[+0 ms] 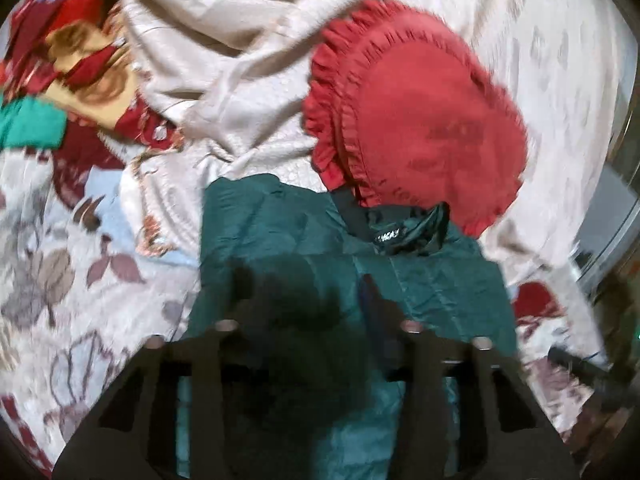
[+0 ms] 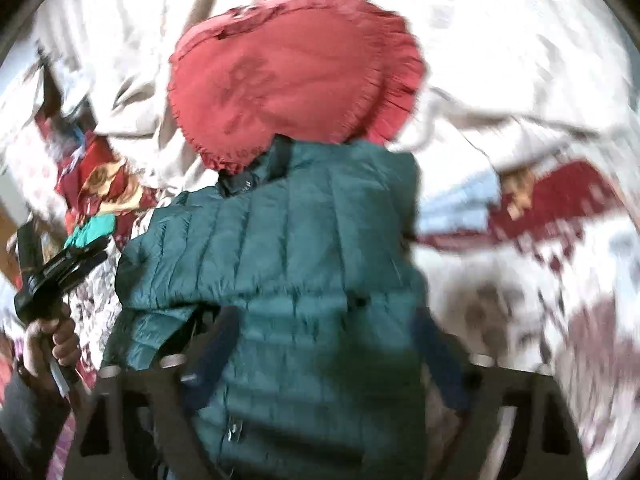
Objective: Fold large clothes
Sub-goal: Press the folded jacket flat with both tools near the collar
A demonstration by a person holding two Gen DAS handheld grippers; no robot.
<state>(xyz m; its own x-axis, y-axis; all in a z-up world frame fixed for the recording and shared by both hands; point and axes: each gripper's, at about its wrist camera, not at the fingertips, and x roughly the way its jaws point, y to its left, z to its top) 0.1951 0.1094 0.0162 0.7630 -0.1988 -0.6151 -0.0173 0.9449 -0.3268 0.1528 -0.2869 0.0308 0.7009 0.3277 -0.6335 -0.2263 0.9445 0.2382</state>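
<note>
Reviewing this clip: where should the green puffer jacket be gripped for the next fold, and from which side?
Probably the green puffer jacket is best pinched at its left side edge, coming in from the left. There the padded layer overhangs as a loose flap; the collar end is partly tucked under the red heart cushion.

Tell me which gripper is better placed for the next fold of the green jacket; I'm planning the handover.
Probably the right gripper: the green jacket fills the space between its spread fingers. The left gripper is off beside the jacket, over the floral bedsheet.

Home bedroom, floral bedspread (image 1: 60,280), frilled red cushion (image 1: 420,120)
</note>
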